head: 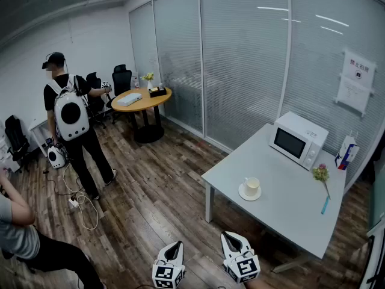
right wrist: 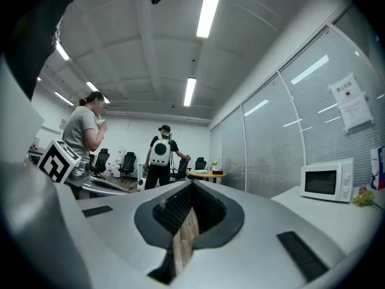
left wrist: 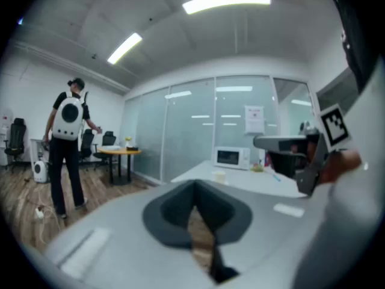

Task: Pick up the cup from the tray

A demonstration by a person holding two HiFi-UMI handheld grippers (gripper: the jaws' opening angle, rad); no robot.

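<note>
A cream cup (head: 252, 185) stands on a white saucer (head: 248, 193) near the front edge of the grey table (head: 289, 209). It also shows small and far off as the cup (left wrist: 219, 175) in the left gripper view. Both grippers hang low over the wooden floor, well short of the table. My left gripper (head: 176, 246) is shut with nothing in it, its jaws (left wrist: 194, 192) meeting in a thin line. My right gripper (head: 231, 238) is also shut and empty, its jaws (right wrist: 190, 192) touching. The right gripper view does not show the cup.
On the table stand a white microwave (head: 297, 139), a carton (head: 345, 152), a flower (head: 320, 173) and a blue pen (head: 325, 205). A person with a white backpack (head: 71, 122) stands at the left near a round wooden table (head: 142, 100). Another person (head: 24, 239) crouches at the lower left.
</note>
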